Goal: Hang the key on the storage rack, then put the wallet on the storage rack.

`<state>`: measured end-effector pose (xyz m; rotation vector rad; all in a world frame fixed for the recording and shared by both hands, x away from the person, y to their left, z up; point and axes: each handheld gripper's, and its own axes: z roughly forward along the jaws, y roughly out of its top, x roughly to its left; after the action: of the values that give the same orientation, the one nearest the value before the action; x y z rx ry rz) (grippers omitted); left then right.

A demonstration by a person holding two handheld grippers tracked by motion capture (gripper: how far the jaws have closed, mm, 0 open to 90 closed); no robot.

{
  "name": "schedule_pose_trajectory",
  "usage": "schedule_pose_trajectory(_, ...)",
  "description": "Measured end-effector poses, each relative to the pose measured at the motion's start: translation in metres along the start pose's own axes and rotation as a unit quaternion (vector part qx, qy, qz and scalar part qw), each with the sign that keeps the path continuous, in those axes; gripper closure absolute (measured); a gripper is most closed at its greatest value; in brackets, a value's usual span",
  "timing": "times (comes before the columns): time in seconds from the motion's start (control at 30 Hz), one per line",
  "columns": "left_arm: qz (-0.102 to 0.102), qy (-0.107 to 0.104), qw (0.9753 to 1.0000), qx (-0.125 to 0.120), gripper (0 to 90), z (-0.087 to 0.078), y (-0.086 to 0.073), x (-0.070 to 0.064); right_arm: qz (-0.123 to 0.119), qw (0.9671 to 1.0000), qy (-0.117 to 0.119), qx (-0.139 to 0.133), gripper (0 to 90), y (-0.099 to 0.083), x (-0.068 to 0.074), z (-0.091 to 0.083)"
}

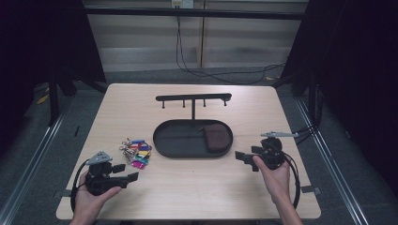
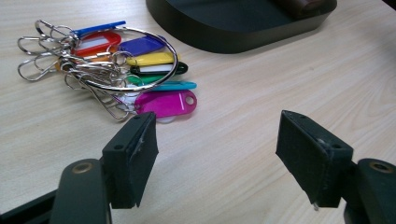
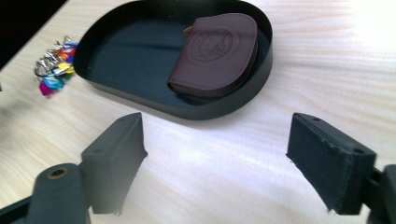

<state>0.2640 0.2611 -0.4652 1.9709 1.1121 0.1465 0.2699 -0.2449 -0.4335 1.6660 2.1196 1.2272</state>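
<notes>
Left gripper view: left gripper (image 2: pixel 217 144) gapes wide toward the bunch of coloured plastic key tags (image 2: pixel 121 70) on the pale wooden counter (image 2: pixel 261 93), seemingly lining up a grab, while the right gripper (image 3: pixel 215 158), equally wide, faces the brown leather pouch (image 3: pixel 217 51) in the black oval tray (image 3: pixel 215 112).

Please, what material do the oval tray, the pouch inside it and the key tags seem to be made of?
Oval tray: probably painted metal, matte black with a thin, even wall. Pouch: looks like brown leather or an imitation, with an embossed round emblem and a stitched edge. Key tags: glossy coloured plastic, on shiny metal rings and clips.

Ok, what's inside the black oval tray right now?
A brown zipped pouch lies flat at one end of the tray; the rest of its floor is bare. Anything under or inside the pouch is hidden.
</notes>
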Motion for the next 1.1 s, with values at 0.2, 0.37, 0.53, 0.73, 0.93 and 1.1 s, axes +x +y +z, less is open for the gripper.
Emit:
schedule_pose_trajectory(0.2,0.008,-0.003,0.9999,0.008,27.3,0.000,0.002,0.000,-0.019,0.9994,-0.027,0.004,20.8,-0.023,0.006,-0.011)
schedule_pose_trajectory(0.37,0.018,0.002,0.9996,0.020,28.5,0.002,0.004,-0.002,-0.019,0.9994,-0.026,-0.012,24.4,-0.034,0.007,-0.016)
schedule_pose_trajectory(0.53,0.016,0.009,0.9998,0.011,33.5,-0.005,0.011,-0.002,-0.009,0.9989,-0.037,-0.026,25.2,-0.045,0.006,-0.020)
schedule_pose_trajectory(0.73,0.031,0.032,0.9989,0.012,36.5,-0.011,0.023,-0.008,-0.007,0.9991,-0.037,-0.021,27.7,-0.054,0.006,-0.021)
schedule_pose_trajectory(0.93,0.066,0.020,0.9973,0.026,57.9,-0.007,0.037,-0.012,-0.004,0.9995,-0.030,-0.012,27.7,-0.057,0.010,-0.017)
schedule_pose_trajectory(1.1,0.073,0.005,0.9936,0.087,62.9,0.011,0.053,-0.011,-0.004,0.9994,-0.031,-0.011,27.7,-0.058,0.008,-0.018)
